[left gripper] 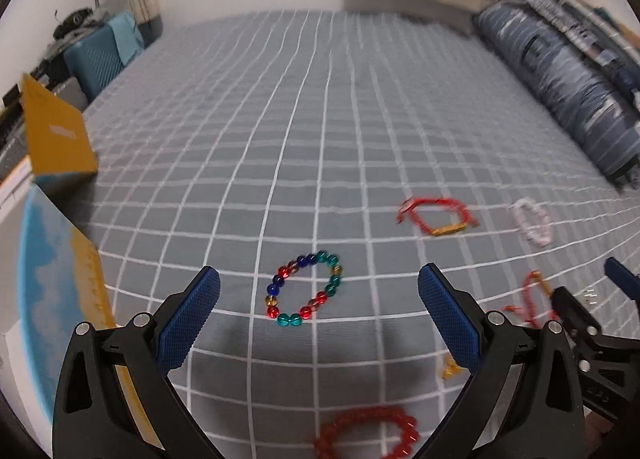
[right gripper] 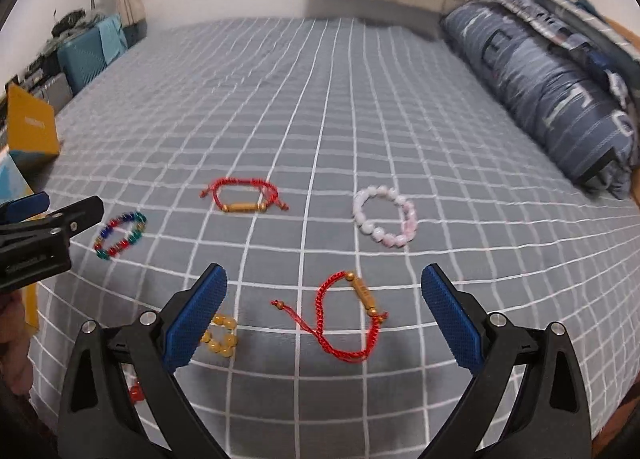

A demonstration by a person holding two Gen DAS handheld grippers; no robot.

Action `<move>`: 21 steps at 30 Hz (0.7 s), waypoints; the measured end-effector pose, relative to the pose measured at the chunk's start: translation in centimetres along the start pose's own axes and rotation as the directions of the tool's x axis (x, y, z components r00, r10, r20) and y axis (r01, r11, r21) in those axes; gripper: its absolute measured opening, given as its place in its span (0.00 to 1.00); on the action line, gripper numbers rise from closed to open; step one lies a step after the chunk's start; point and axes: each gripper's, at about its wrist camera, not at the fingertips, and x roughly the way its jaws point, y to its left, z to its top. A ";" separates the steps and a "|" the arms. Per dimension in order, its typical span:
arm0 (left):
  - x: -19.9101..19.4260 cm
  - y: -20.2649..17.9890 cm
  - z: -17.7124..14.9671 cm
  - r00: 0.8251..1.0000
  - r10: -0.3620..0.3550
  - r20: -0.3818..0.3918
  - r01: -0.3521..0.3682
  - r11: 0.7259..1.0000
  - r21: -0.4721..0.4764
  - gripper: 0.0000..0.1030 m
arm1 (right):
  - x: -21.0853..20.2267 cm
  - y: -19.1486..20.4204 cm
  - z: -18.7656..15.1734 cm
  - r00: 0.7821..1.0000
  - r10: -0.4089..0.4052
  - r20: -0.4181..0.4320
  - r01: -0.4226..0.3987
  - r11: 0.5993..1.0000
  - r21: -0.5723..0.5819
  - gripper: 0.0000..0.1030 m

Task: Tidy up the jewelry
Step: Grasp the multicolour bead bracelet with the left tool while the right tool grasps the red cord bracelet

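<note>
Both tools (left gripper: 319, 311) (right gripper: 324, 313) gape empty; the multicolored bead bracelet (left gripper: 306, 290) lies flat, its long axis slanting far-right.

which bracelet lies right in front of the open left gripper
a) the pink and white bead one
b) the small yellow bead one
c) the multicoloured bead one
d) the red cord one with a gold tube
c: the multicoloured bead bracelet lies on the bed between and just beyond the open fingers of the left gripper.
</note>
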 end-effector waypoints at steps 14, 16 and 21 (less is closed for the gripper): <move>7.6 0.8 -1.6 0.995 0.017 -0.096 -0.016 1.000 0.009 0.94 | 5.8 -1.6 -1.9 0.988 0.040 -0.149 -0.031 0.998 0.063 0.91; 7.9 0.6 -1.8 0.995 0.022 -0.100 -0.021 1.000 0.012 0.94 | 6.4 -1.9 -1.9 0.986 0.050 -0.162 -0.037 0.996 0.080 0.91; 8.0 0.7 -1.8 0.993 0.005 -0.120 -0.005 1.000 0.002 0.83 | 7.3 -2.4 -2.2 0.978 0.060 -0.201 -0.043 0.995 0.090 0.77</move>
